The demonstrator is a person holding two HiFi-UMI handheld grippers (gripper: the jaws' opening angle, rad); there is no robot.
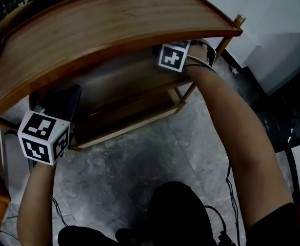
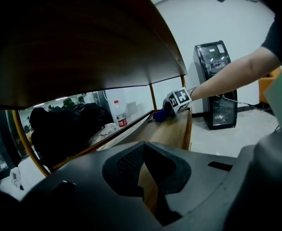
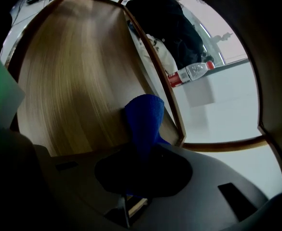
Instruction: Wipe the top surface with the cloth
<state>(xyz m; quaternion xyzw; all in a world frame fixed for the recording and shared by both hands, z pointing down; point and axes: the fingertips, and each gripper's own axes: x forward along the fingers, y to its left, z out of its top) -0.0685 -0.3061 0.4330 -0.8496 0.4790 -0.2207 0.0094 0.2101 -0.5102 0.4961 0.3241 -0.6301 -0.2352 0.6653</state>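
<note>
A wooden trolley has a curved top shelf point(image 1: 114, 29) with a middle shelf point(image 1: 124, 86) below it. My right gripper point(image 3: 141, 170) reaches under the top shelf and is shut on a blue cloth point(image 3: 143, 117), which stands bunched on the middle shelf point(image 3: 73, 81) by its raised rim. From the left gripper view the cloth point(image 2: 160, 115) and the right gripper's marker cube point(image 2: 178, 100) sit at the far end of that shelf. My left gripper point(image 2: 149, 177) is at the trolley's left end, under the top shelf's edge, with its jaws slightly apart and nothing between them.
A water bottle point(image 3: 189, 73) with a red label and dark bags point(image 3: 165, 23) lie beyond the shelf rim. A black cabinet point(image 2: 215, 85) stands against the white wall. Grey stone floor point(image 1: 139, 158) with cables lies below me.
</note>
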